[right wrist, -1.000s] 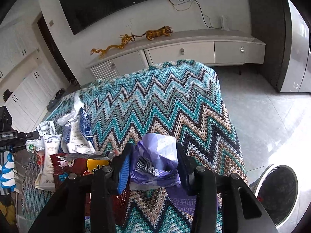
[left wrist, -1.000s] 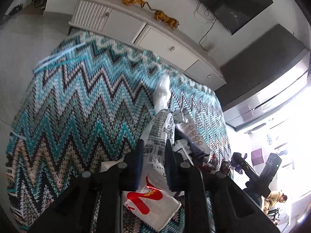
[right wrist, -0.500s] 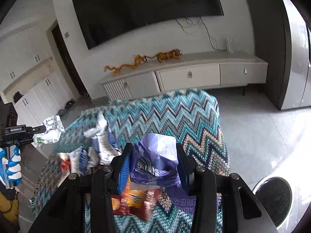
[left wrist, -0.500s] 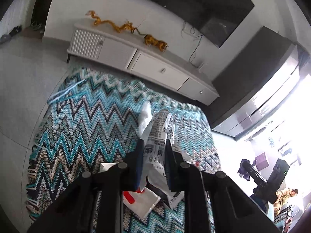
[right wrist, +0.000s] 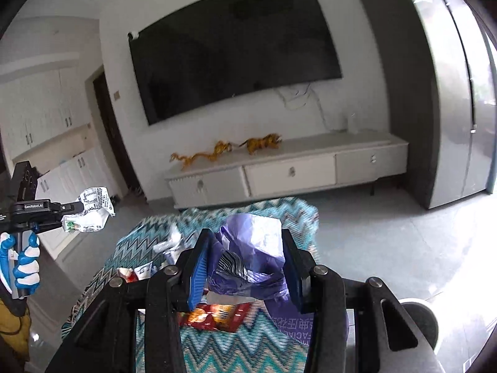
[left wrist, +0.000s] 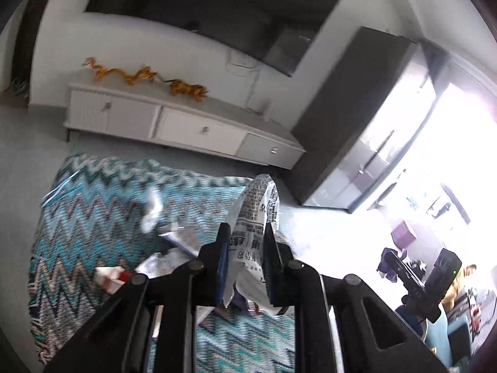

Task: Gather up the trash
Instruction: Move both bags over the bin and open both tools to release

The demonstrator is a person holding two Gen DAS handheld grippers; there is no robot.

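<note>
The left claw (left wrist: 245, 242) is nipped nearly closed on a crumpled white plastic wrapper printed with black text (left wrist: 256, 214), held up in the air above the tabletop under its teal, grey and white zigzag knitted cloth (left wrist: 93, 217). Only a thin fold sits between the pads while most of the wrapper sticks up past them, so a quick swing could probably pull the slick film free.

Below and between the two claws, more litter lies on the cloth: a small red and white packet (left wrist: 111, 278) and a red and orange snack bag (right wrist: 217, 314). These are not yet collected and could be brushed off the edge by a low pass.

The right claw (right wrist: 245, 264) is partly closed around a bulky crumpled purple and white plastic bag (right wrist: 251, 248), also lifted clear. Its loose lower part hangs down below the pads and may snag or spring loose. A round dark-mouthed bin (right wrist: 419, 320) shows at the lower right; a drop short of it seems the main risk.
</note>
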